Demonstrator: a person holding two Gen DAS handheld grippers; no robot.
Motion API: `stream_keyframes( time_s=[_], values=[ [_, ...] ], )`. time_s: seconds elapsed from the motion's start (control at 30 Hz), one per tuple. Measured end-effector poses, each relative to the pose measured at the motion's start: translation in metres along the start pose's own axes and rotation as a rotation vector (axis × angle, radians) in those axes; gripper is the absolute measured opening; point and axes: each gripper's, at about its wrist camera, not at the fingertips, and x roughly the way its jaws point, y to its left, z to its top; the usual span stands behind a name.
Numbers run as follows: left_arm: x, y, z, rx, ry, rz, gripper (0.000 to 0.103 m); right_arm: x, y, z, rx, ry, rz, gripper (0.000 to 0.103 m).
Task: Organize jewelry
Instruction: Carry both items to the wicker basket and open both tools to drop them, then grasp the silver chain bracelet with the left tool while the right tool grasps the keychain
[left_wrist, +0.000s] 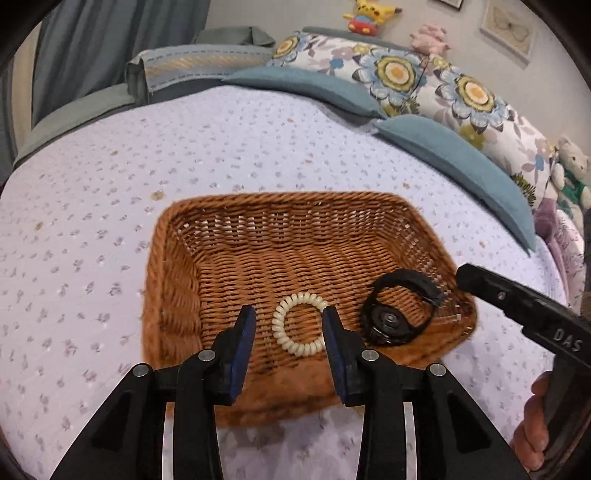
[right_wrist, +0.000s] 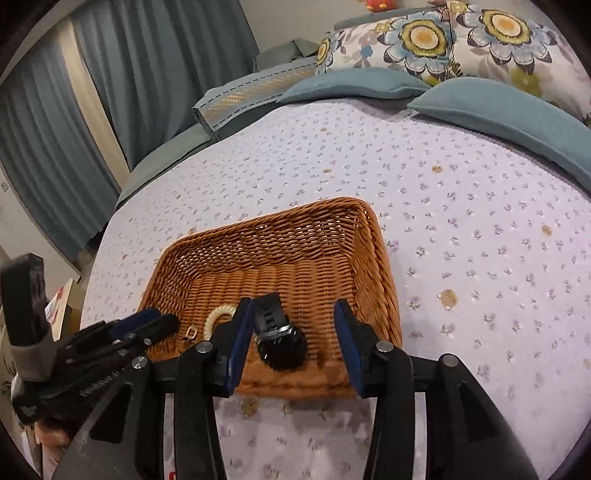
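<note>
So, my notes from the remote seat, item by item.

Setting: a wicker basket (left_wrist: 184, 295) sits on the bed (left_wrist: 92, 206), on a lilac flowered spread; both pieces of jewelry I can name lie on its woven floor near the front wall.

Coil band: the cream spiral band (left_wrist: 299, 323) lies flat in the basket. I judge it light, springy and soft, so it will squash and may flick out of a hard squeeze; I would pinch across one side of the ring, not across the whole loop.

Watch: the black watch (right_wrist: 282, 341) rests just right of the band, strap curled up behind the case. I judge it heavier and stiff at the case, with a flexible strap; the case edges or the strap close to the case look like the safest hold.

Left claw: the left claw (left_wrist: 290, 325) is spread, its pads either side of the band and, as far as I can tell, not pressing it.

Right claw: the right claw (right_wrist: 293, 339) is spread too, with the watch between its pads nearer the left one; no pinch that I can see.

Left view only: the whole band and the watch's looped strap, plus the other tool's tip at the basket's right wall.

Right view only: a small gold buckle-like piece (right_wrist: 190, 333) beside the band, hidden in the left view; most of the band is covered here.
</note>
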Motion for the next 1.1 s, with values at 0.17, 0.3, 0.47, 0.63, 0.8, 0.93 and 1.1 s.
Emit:
stream_keyframes(
  time_s=[0.17,0.3,0.47,0.63,0.8,0.93,1.1],
  values=[
    [-0.046,0.005,-0.017,-0.016,-0.049,-0.024,0.038,-0.031,0.008,-0.026,-0.012,0.002,0.034,0.048],
    [-0.081,0.006,-0.039,-0.023,-0.075,-0.047,0.038,-0.056,0.016,-0.053,-0.038,0.0,0.031,0.048],
    [-0.116,0.006,-0.071,-0.039,-0.094,-0.076,0.038,-0.077,0.029,-0.089,-0.113,-0.009,-0.03,0.048],
    [-0.132,0.008,-0.115,-0.076,-0.068,-0.098,0.038,-0.079,0.029,-0.124,-0.138,0.019,-0.064,0.048],
    [-0.126,0.017,-0.159,-0.122,-0.006,-0.106,0.038,-0.074,0.021,-0.153,-0.126,0.054,-0.085,0.048],
    [-0.117,0.021,-0.185,-0.129,0.019,-0.104,0.038,-0.068,0.016,-0.167,-0.134,0.077,-0.102,0.048],
    [-0.099,0.021,-0.202,-0.118,0.066,-0.109,0.038,-0.059,0.02,-0.169,-0.153,0.09,-0.115,0.047]
  ],
)
